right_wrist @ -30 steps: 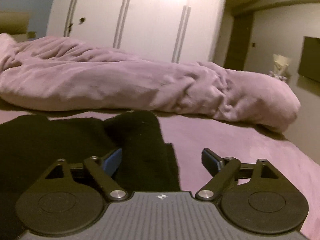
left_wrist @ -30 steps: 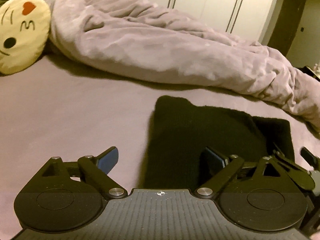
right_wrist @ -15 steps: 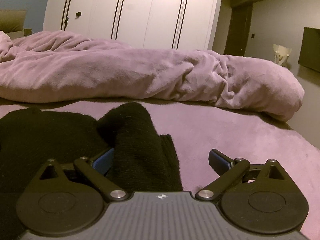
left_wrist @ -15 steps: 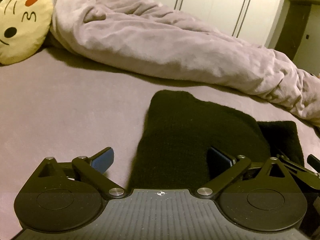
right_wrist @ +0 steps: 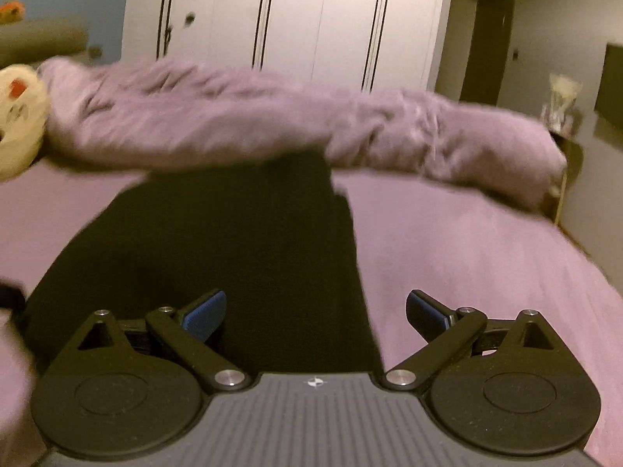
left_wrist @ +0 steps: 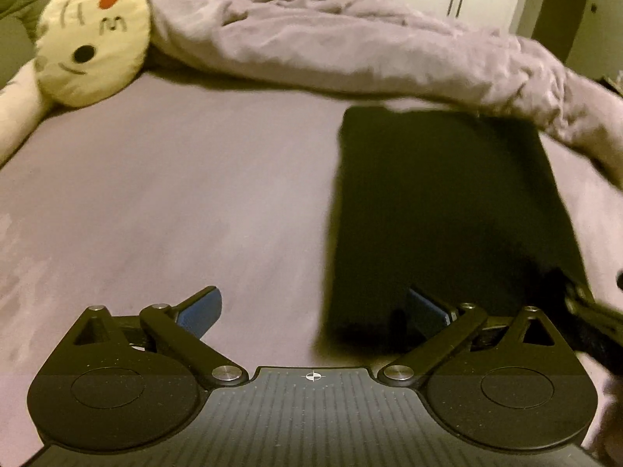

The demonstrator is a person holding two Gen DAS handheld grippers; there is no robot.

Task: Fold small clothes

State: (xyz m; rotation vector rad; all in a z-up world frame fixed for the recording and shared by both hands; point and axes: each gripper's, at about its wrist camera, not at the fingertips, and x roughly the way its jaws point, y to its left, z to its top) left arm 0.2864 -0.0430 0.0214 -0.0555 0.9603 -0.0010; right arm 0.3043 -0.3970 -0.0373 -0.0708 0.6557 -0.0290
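Both claws stand spread wide with nothing pinched: left claw [left_wrist: 313, 311] above the near left edge of a folded black garment [left_wrist: 440, 210], right claw [right_wrist: 316, 311] over its near right edge. It lies flat on the mauve bed [left_wrist: 175, 194], its far end just beside a rumpled blanket [left_wrist: 350, 39] and well apart from a yellow plush cushion [left_wrist: 93, 39].

Matt black knit garment [left_wrist: 447, 210] on smooth mauve cloth sheet [left_wrist: 175, 194]; plush blanket [left_wrist: 350, 39] looks fuzzy.
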